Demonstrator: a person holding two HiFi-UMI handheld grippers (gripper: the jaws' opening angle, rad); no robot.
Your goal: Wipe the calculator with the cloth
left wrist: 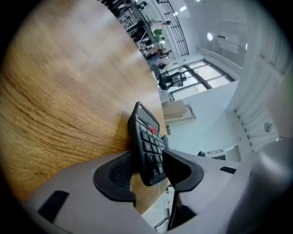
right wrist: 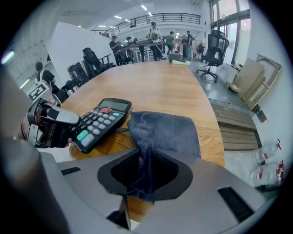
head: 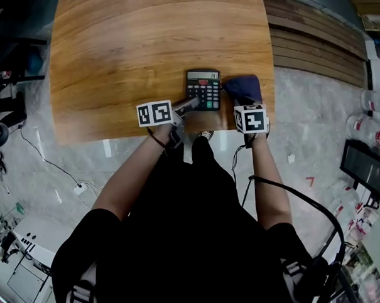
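- A black desk calculator with grey keys, one red key and two green keys [head: 203, 88] is laid flat near the front edge of a rounded, light-brown wooden bench [head: 132, 45]. Its display is turned away from the person.
- The left gripper [left wrist: 150, 173] is held low at the calculator's near left corner. Its jaws are spread wide, with the near end of the calculator between them. No firm clamp is seen, and the pads appear slack around it.
- This placing is judged to be for steadying the calculator, so that it is not pushed along the bench during wiping.
- A dark blue, soft woven cloth [right wrist: 165, 132] is spread on the bench just beside the calculator's right edge. Whether the two touch cannot be told.
- The right gripper [right wrist: 146, 176] is pointed steeply down at the cloth's near edge. Its jaws are closed to a narrow gap on a pinched fold of the cloth, which is drawn up between them.
- The cloth is judged to be gripped by one edge so that its loose part can be dragged across the keys. No part of it is yet laid on the calculator.
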